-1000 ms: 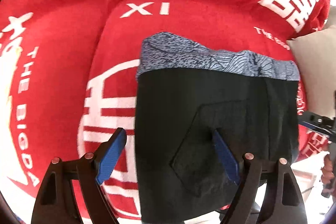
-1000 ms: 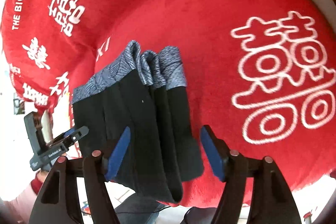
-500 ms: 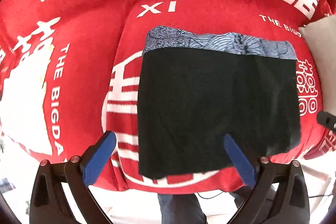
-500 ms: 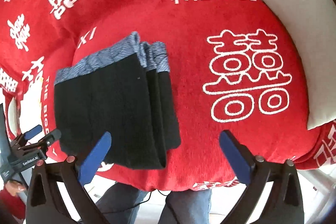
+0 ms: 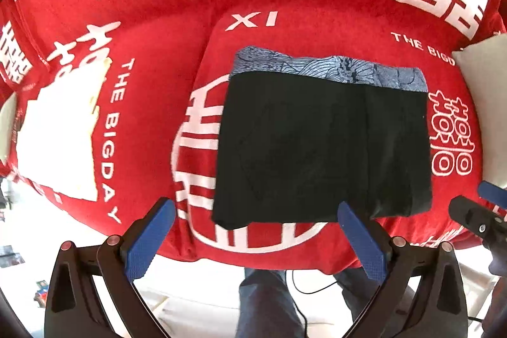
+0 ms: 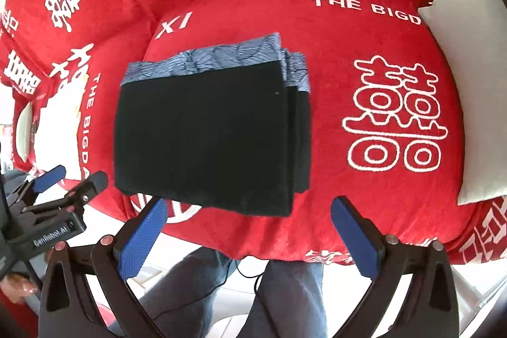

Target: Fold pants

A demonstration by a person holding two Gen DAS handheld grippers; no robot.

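Note:
Black pants (image 5: 320,148) with a blue patterned waistband lie folded into a flat stack on a red sofa seat (image 5: 152,132); the right wrist view shows the same pants (image 6: 206,135) with their layered folds along the right edge. My left gripper (image 5: 253,211) hangs open above the stack's near edge, nothing between its blue pads. My right gripper (image 6: 250,211) is open too, above the near right corner of the pants, touching nothing. The left gripper (image 6: 68,176) also shows at the left edge of the right wrist view.
The red cover carries white characters and lettering. A pale cushion (image 6: 465,84) leans at the sofa's right end. A person's legs in blue jeans (image 6: 285,300) stand at the seat's front edge, with a thin black cable (image 5: 313,287) on the light floor.
Both grippers opened wider, let go of the pants and rose away from them. The folded stack now lies flat and looks smaller in both views.

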